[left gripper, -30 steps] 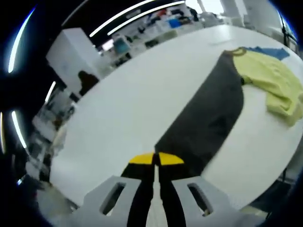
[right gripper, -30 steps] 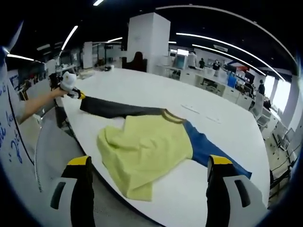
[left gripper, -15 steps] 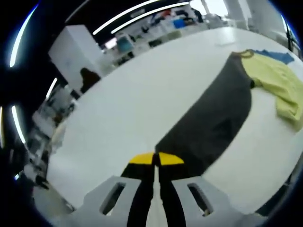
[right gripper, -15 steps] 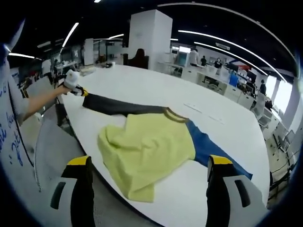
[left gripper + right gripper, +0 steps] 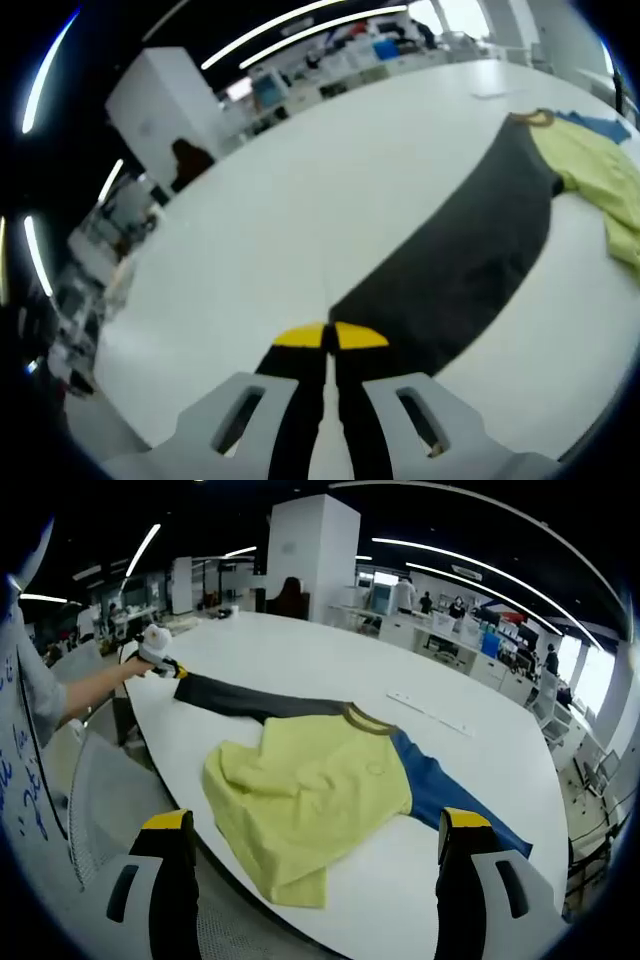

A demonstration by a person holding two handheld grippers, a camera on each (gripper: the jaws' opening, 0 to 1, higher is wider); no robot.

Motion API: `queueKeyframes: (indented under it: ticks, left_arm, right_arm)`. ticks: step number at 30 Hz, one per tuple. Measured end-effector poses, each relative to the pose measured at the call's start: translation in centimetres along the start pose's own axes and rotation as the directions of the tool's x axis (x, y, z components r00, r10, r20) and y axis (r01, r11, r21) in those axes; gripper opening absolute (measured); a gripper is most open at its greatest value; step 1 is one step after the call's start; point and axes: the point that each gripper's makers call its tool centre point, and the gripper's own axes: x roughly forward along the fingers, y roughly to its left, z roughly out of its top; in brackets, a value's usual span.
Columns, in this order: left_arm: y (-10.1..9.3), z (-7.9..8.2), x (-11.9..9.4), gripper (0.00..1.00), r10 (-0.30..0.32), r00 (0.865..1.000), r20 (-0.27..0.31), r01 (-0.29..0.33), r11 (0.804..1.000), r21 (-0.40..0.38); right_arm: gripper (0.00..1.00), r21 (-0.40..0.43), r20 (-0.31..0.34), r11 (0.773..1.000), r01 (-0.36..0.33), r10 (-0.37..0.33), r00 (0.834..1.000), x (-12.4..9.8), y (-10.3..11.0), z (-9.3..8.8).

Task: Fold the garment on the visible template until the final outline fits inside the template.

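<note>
A garment lies on the white table (image 5: 300, 660): a rumpled yellow body (image 5: 320, 780), a dark grey sleeve (image 5: 250, 702) and a blue sleeve (image 5: 440, 790). My left gripper (image 5: 330, 335) is shut on the end of the dark grey sleeve (image 5: 470, 250), which runs taut away from it toward the yellow body (image 5: 600, 170). In the right gripper view that left gripper (image 5: 165, 665) sits at the table's far left rim, held by a person's hand. My right gripper (image 5: 315, 820) is open, hanging near the table's front edge above the yellow body, holding nothing.
A thin pale strip (image 5: 430, 712) lies on the table beyond the collar. A grey mesh seat (image 5: 100, 810) stands off the table's near edge. A white pillar (image 5: 310, 550), desks and people are in the background.
The left gripper has drawn back with the dark sleeve end, so the sleeve lies longer and straighter. The right gripper has stayed open in much the same place.
</note>
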Motion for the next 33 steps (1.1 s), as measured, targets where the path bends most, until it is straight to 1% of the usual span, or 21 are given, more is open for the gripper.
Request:
queueKeyframes:
  ticks: [4, 11, 21, 26, 33]
  left_arm:
    - [0.2, -0.2, 0.6, 0.00, -0.003, 1.000, -0.004, 0.003, 1.000, -0.015]
    - [0.7, 0.1, 1.6, 0.00, 0.001, 1.000, 0.000, -0.001, 1.000, -0.030]
    - [1.0, 0.1, 3.1, 0.00, -0.005, 1.000, -0.009, 0.005, 0.999, -0.041]
    - [1.0, -0.2, 3.6, 0.00, -0.011, 1.000, -0.024, 0.010, 0.999, -0.048]
    - [0.9, -0.4, 3.6, 0.00, -0.020, 0.999, -0.037, 0.018, 0.998, -0.062]
  right_arm:
    - [1.00, -0.002, -0.016, 1.000, 0.004, -0.004, 1.000, 0.2, 0.0, -0.1]
    - [1.00, -0.002, -0.028, 1.000, -0.001, 0.001, 1.000, 0.7, 0.5, 0.0]
    - [1.00, -0.004, -0.044, 1.000, 0.014, -0.014, 0.999, 1.0, 0.3, 0.0]
    - [1.00, -0.005, -0.044, 1.000, 0.016, -0.016, 0.999, 1.1, 0.4, 0.2]
    - [1.00, 0.001, -0.050, 1.000, 0.020, -0.020, 0.999, 1.1, 0.5, 0.0]
